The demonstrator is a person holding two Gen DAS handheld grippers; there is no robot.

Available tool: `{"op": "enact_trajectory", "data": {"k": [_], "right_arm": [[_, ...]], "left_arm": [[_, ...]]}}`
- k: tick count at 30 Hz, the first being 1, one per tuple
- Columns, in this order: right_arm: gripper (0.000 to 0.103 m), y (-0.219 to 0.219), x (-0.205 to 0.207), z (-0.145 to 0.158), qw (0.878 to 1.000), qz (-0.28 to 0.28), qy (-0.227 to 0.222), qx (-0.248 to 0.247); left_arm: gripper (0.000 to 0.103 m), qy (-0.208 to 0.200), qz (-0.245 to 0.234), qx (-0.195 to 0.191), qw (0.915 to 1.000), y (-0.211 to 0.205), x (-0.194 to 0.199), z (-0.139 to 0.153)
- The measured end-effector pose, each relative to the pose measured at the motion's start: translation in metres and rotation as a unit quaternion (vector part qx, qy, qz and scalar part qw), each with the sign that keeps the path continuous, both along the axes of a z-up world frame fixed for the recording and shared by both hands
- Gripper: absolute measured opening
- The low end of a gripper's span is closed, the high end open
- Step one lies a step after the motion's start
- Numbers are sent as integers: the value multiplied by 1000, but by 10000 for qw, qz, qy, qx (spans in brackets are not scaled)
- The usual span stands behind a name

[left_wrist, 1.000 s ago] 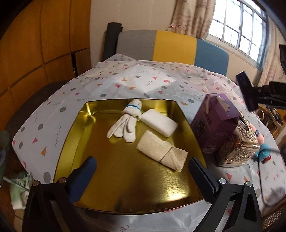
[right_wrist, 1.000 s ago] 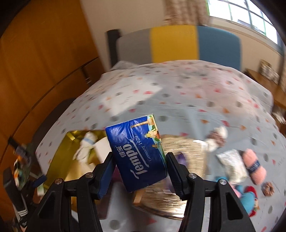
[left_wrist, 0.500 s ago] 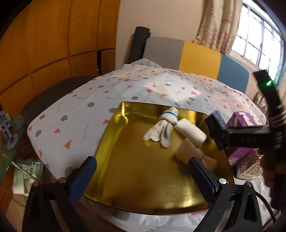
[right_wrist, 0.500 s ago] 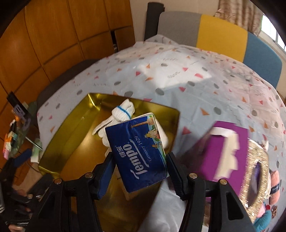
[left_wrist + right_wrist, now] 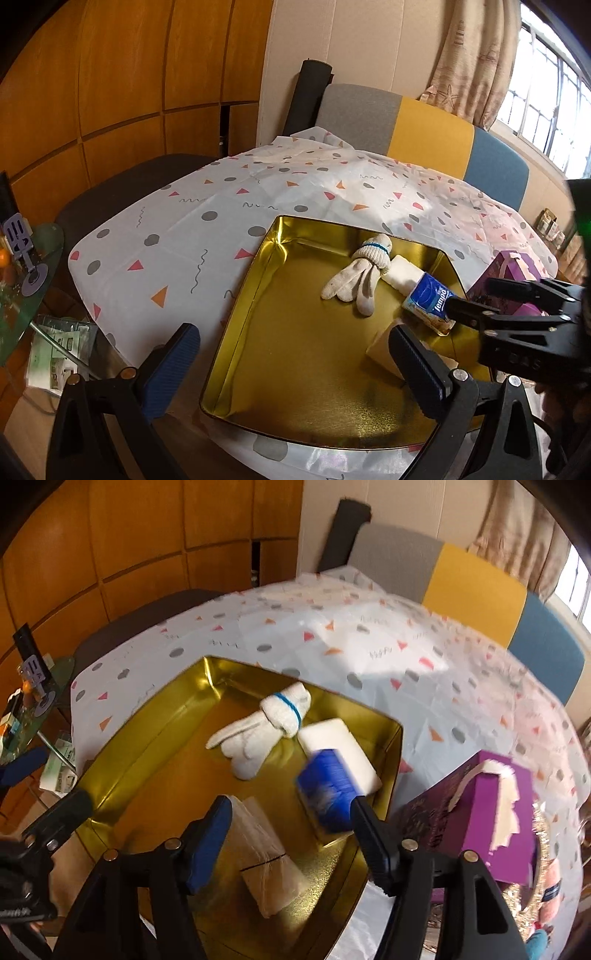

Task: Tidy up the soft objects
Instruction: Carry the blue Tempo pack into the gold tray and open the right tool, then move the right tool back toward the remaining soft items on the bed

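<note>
Your right gripper [image 5: 291,808] is over the near right part of the gold tray [image 5: 122,738], and its jaws are opening. The blue tissue pack [image 5: 327,794] sits between them, blurred in the right wrist view; it seems to lean against the right finger [image 5: 373,834] while the left finger [image 5: 210,834] stands clear of it, though the blur makes the contact hard to judge. From the left wrist view the tissue pack [image 5: 428,299] is tilted, with its lower end down near the tray floor, just beside the white sponge block [image 5: 402,273].

Inside the tray, the white glove [image 5: 266,720] with a blue band lies toward the far side, touching the sponge block [image 5: 340,749]. A beige folded cloth [image 5: 266,864] tied with a thin string lies near the front, under your right gripper.

Your left gripper [image 5: 295,369] hovers at the near edge of the tray [image 5: 236,332] with its jaws spread wide and nothing between them.

To the right of the tray, on the spotted tablecloth [image 5: 406,657], stands a purple box [image 5: 491,819], close to the tray's right wall.
</note>
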State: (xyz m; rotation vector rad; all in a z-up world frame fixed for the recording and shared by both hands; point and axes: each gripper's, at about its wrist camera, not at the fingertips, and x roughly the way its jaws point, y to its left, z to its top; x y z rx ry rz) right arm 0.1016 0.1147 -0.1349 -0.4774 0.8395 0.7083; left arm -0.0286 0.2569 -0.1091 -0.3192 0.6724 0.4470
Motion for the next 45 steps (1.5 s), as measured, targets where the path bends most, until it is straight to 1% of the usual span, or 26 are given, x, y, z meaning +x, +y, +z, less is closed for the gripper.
{"op": "enact_trajectory", "data": {"k": [7, 10, 19, 25, 35, 40, 43, 45], "right_arm": [[67, -9, -27, 23, 9974, -122, -697, 118], [67, -13, -34, 28, 9960, -187, -863, 135], [67, -35, -42, 42, 9927, -412, -1066, 378], [67, -50, -43, 48, 9898, -572, -1226, 442], [67, -81, -35, 54, 9860, -877, -1307, 557], [67, -117, -22, 56, 9816, -1218, -1350, 587], [67, -153, -7, 57, 9758, -1626, -1333, 598], [67, -184, 5, 56, 9695, -1991, -1312, 573]], "left_arm": [[103, -36, -37, 60, 10000, -5, -1, 3], [103, -83, -89, 84, 9999, -8, -2, 6], [103, -57, -305, 160, 9994, -23, 1, 11], [103, -119, -481, 269, 9984, -34, 3, 18], [103, -173, -857, 463, 9951, -57, 12, 35], [103, -256, -1146, 680, 9908, -74, 22, 50], [103, -289, -1464, 822, 9854, -91, 31, 58], [103, -344, -1621, 959, 9815, -103, 35, 63]]}}
